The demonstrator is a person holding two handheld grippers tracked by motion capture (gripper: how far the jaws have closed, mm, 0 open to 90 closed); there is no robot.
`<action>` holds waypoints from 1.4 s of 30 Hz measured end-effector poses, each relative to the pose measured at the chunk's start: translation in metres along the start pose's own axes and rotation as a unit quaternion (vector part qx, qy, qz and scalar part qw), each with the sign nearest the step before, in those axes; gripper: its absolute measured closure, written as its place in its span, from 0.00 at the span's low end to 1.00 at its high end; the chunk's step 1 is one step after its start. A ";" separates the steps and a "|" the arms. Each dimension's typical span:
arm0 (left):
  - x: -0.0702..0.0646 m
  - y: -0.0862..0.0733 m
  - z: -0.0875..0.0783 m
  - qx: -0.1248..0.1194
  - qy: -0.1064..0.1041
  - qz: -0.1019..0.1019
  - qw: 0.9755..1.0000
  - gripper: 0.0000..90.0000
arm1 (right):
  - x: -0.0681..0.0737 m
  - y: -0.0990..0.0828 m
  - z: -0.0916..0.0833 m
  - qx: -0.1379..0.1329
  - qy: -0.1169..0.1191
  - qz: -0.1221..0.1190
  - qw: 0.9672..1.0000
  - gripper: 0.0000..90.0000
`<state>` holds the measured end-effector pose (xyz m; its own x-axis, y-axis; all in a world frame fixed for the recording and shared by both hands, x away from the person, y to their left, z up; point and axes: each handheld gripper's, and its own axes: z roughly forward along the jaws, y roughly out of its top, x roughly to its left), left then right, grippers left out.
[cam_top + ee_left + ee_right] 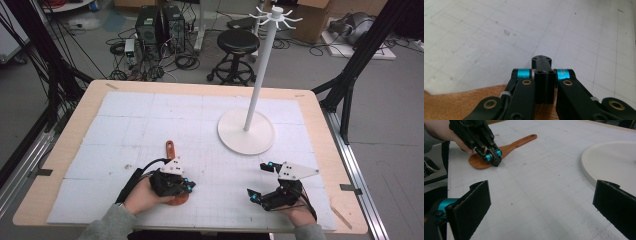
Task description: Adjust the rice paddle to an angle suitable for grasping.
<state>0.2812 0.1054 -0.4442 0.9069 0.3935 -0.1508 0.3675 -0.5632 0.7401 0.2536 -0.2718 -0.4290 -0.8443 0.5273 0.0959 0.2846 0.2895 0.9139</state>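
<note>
One wooden spoon (171, 165) is lying near the single white stand (246, 131) in the high view, under the left gripper (186, 187). In the left gripper view, its jaws are pressing together, empty. In the right gripper view, the right gripper (541, 207) is gaping wide, holding nothing.

Table (320, 125) carries a gridded mat (125, 125) over most of its top. On the mat, right of centre and toward the far side, stands the rack stand (246, 131), pole upright from its round base. A wooden spoon (171, 150) lies near-left of centre, handle pointing far, bowl near. The left hand-held gripper (189, 186) rests over the spoon's bowl. The right hand-held gripper (258, 181) sits at near right, well apart from the spoon, nearer than the stand's base. Beyond the table's far edge, a stool (236, 47) stands on the floor.
</note>
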 end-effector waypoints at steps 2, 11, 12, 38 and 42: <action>0.002 -0.007 -0.007 -0.002 -0.002 -0.014 1.000 1.00 | 0.000 0.000 0.000 -0.001 0.002 -0.001 1.000 0.00; 0.005 -0.023 -0.024 -0.012 0.004 -0.024 1.000 1.00 | -0.002 0.001 -0.002 -0.009 0.008 0.005 1.000 0.00; 0.005 -0.024 -0.025 -0.013 0.005 -0.023 1.000 1.00 | -0.002 0.001 -0.002 -0.010 0.008 0.004 1.000 0.00; 0.023 -0.091 -0.104 -0.029 0.059 -0.050 0.997 1.00 | -0.002 0.000 0.000 0.001 0.007 0.000 1.000 0.00; 0.026 -0.100 -0.113 -0.035 0.066 -0.061 0.995 1.00 | -0.002 0.000 0.001 0.004 0.004 -0.002 1.000 0.00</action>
<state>0.2447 0.2542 -0.4477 0.8194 0.5510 -0.1578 0.4535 -0.4550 0.7664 0.2554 -0.2720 -0.4299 -0.8490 0.5197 0.0961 0.2850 0.2971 0.9113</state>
